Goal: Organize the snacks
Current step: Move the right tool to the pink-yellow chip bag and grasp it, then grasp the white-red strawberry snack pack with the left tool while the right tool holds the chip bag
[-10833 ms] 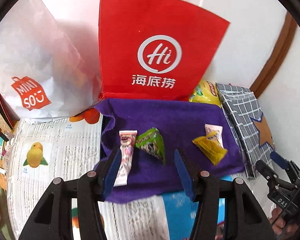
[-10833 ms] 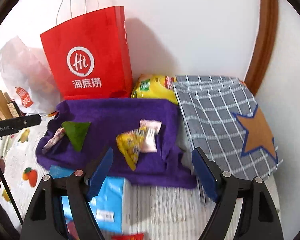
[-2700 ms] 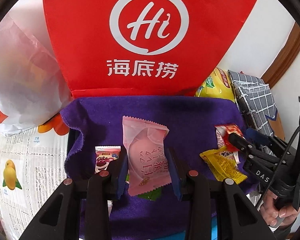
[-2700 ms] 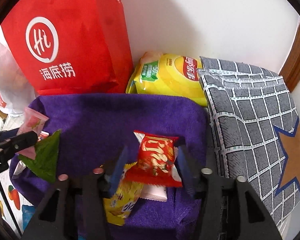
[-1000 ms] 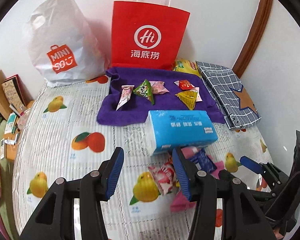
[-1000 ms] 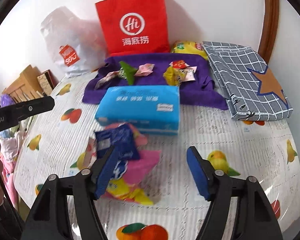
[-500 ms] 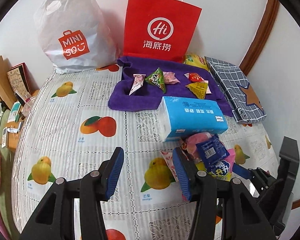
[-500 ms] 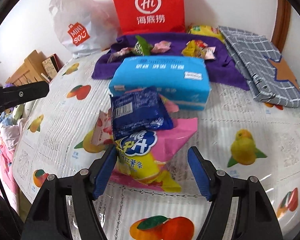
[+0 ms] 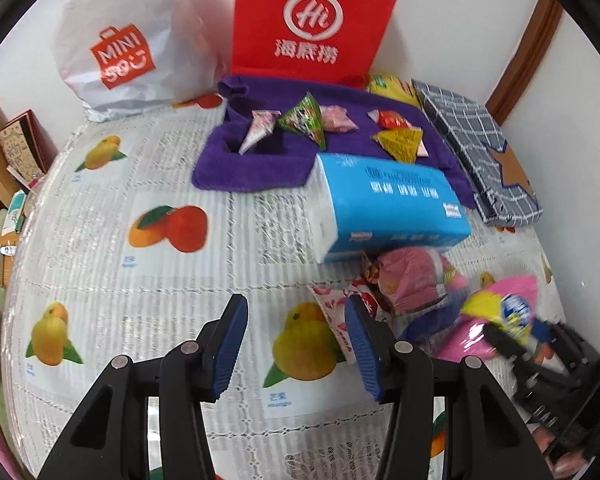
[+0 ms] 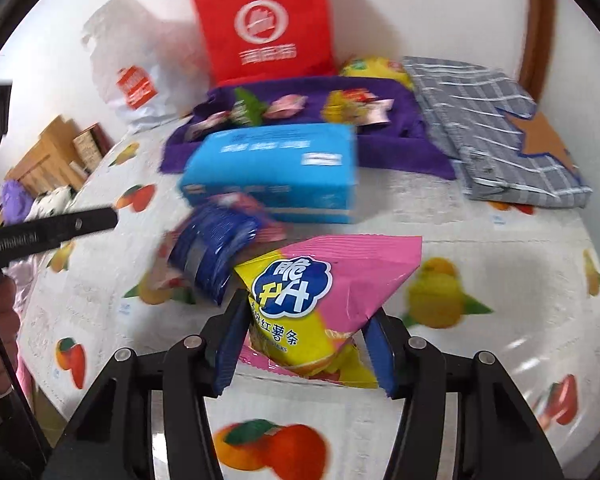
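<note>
Your right gripper (image 10: 304,350), empty and wide a second ago, now closes around the pink-and-yellow sweet-potato-stick bag (image 10: 320,300), next for the purple towel (image 9: 260,160). Your left gripper (image 9: 296,346) hangs open over the fruit-print tablecloth (image 9: 100,260). Beyond lie the blue tissue pack (image 9: 388,204), red paper bag (image 9: 312,20) and white wall.

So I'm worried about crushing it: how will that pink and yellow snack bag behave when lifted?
The pink and yellow snack bag looks puffy, so probably light and crushable. Its glossy film may slip between the right gripper fingers, and the unheld end will likely sag.
</note>
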`<state>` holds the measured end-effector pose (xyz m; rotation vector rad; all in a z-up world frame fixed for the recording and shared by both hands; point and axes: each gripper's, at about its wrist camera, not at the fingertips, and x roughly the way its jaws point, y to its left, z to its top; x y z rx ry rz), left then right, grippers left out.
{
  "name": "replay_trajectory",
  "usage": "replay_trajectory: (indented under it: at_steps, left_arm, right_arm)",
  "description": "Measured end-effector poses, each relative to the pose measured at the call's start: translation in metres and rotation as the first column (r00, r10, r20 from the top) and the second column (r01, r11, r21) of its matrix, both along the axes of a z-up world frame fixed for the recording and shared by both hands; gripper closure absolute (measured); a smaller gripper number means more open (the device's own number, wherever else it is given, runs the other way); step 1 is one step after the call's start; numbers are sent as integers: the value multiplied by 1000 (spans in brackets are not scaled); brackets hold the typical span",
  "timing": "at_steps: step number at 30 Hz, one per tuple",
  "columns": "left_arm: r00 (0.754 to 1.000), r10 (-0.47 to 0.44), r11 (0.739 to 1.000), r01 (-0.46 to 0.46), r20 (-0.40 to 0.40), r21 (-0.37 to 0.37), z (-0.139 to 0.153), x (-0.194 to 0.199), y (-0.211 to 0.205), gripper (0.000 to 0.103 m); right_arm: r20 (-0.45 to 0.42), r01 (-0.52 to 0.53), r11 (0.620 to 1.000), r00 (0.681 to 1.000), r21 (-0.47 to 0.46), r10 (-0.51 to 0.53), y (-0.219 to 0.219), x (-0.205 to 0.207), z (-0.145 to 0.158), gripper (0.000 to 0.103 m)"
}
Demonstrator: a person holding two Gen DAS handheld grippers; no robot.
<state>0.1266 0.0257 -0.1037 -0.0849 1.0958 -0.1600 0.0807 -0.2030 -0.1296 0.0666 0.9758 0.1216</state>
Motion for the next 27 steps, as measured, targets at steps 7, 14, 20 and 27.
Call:
replay_trajectory:
  at_steps: [7, 14, 20, 27]
  left_arm:
    - [997, -34, 999, 32, -66, -17, -24, 10, -18, 55]
    - [991, -65, 998, 62, -121, -29, -46, 18, -35, 55]
    - [984, -115, 993, 116, -135, 4, -60, 20, -54, 45]
    - [985, -129, 992, 130, -117, -5, -61, 24, -61, 47]
  right_arm:
    - [-20, 95, 995, 995, -15, -96, -41, 11, -12, 48]
    - [-28, 88, 996, 996, 15, -88, -49, 24, -23, 48]
    - [-51, 63, 998, 997, 10, -62, -44, 37, -33, 41]
    - [-71, 51, 998, 996, 42, -48, -49, 40, -36, 38]
